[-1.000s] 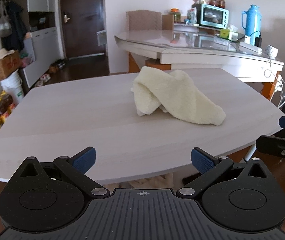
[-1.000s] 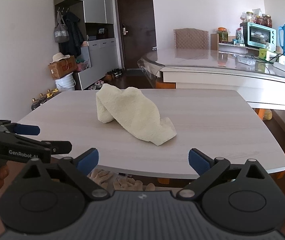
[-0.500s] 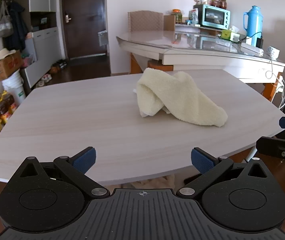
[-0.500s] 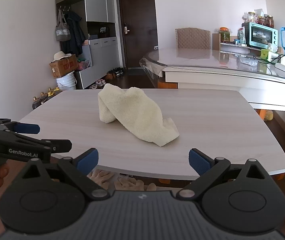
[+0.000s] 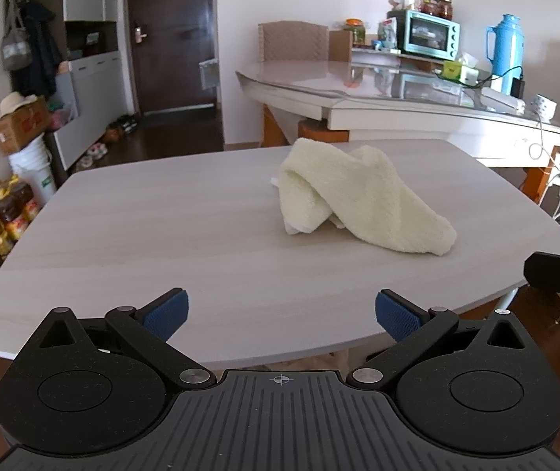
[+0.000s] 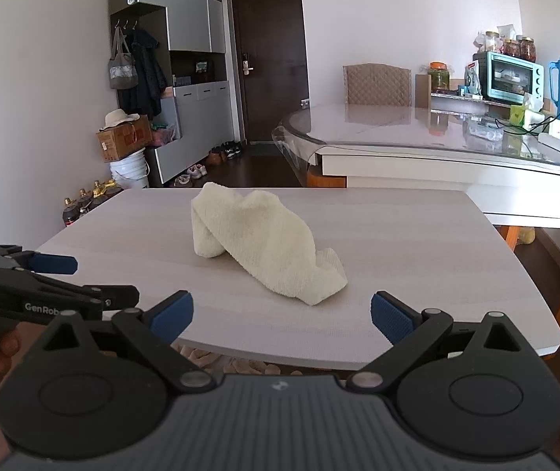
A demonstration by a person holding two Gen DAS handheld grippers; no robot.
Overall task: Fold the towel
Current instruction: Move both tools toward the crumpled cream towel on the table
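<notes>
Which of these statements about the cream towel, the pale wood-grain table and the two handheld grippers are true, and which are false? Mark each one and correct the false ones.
1. The cream terry towel lies crumpled in a heap on the pale wood-grain table. True.
2. The left gripper is clamped on the towel. False: it is open and short of the towel, touching nothing.
3. The right gripper is open. True.
4. The towel is already folded into a flat square. False: it is bunched and raised, with one end trailing towards the near edge.
5. A light blue toaster oven stands on the towel's table. False: it stands at the far side of the glass-topped table behind.
</notes>
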